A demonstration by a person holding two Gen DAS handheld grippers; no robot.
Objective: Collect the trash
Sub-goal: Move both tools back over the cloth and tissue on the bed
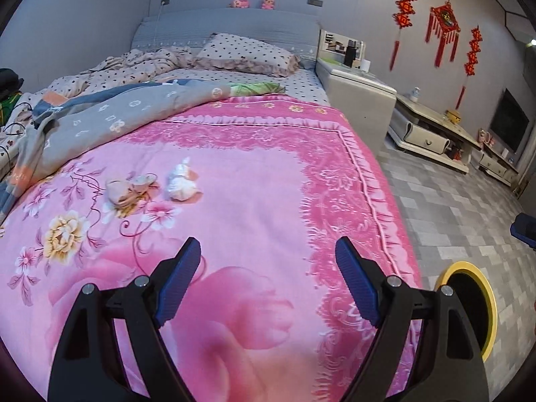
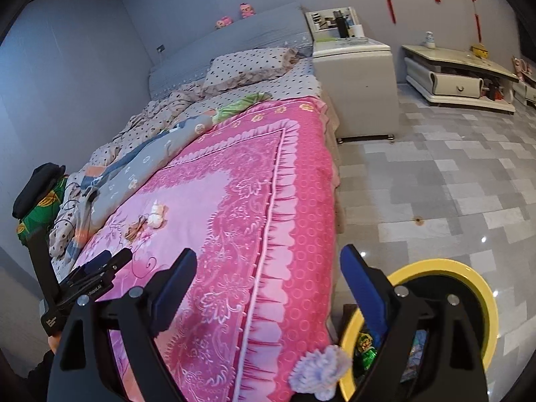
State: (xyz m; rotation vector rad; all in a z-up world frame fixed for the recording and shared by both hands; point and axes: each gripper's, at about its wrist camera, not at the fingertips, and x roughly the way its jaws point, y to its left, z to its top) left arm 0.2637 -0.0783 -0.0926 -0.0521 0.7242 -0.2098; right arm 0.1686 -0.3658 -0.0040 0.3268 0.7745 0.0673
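Two pieces of trash lie on the pink floral blanket: a crumpled white wrapper and a crumpled beige wrapper to its left. Both show small in the right wrist view, white wrapper and beige wrapper. My left gripper is open and empty, above the blanket, short of the trash. My right gripper is open and empty over the bed's right edge. A yellow-rimmed bin stands on the floor beside the bed, with wrappers inside; it also shows in the left wrist view.
A grey quilt and dotted pillow lie at the bed's head. A white nightstand and low cabinet stand along the far wall. Grey tiled floor lies right of the bed. A fluffy pompom hangs at the blanket's corner.
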